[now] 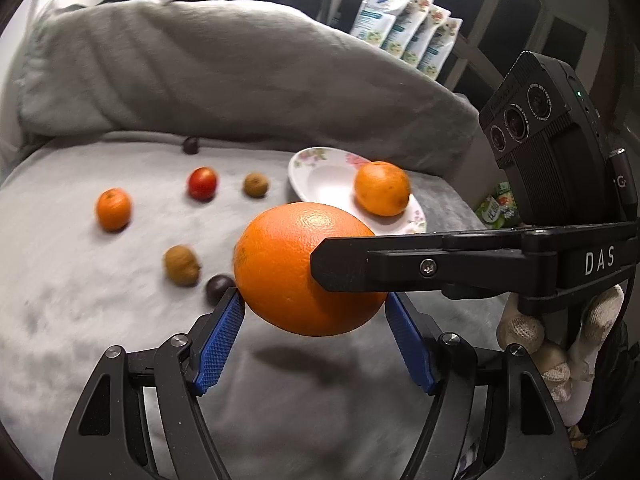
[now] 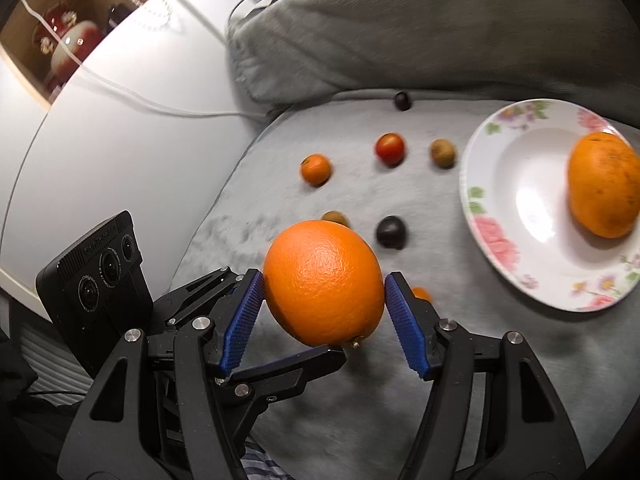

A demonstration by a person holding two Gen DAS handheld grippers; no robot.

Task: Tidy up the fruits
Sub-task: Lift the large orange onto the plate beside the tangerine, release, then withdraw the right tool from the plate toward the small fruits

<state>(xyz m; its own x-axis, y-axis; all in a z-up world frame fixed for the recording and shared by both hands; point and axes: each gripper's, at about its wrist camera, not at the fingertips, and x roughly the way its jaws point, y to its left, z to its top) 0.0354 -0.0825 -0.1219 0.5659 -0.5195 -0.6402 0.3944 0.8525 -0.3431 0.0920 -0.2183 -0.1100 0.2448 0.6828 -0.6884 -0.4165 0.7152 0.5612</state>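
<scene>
A big orange (image 1: 296,268) hangs above the grey blanket, held between both grippers. My left gripper (image 1: 314,300) has its blue pads on the orange's two sides. My right gripper (image 2: 324,280) also has its pads on the same orange (image 2: 324,280); one of its black fingers (image 1: 400,264) crosses the front of the orange in the left wrist view. A second orange (image 1: 382,188) lies in the flowered plate (image 1: 320,172), also seen in the right wrist view (image 2: 520,200). A small tangerine (image 1: 114,208), a red fruit (image 1: 203,183), brown fruits (image 1: 256,185) and dark fruits (image 1: 219,286) lie on the blanket.
A big grey pillow (image 1: 240,72) rises behind the fruit. Refill pouches (image 1: 400,20) stand at the back right. A white wall with a cable (image 2: 120,92) and a shelf niche (image 2: 68,36) are to the left. A small orange fruit (image 2: 420,292) peeks from behind the right pad.
</scene>
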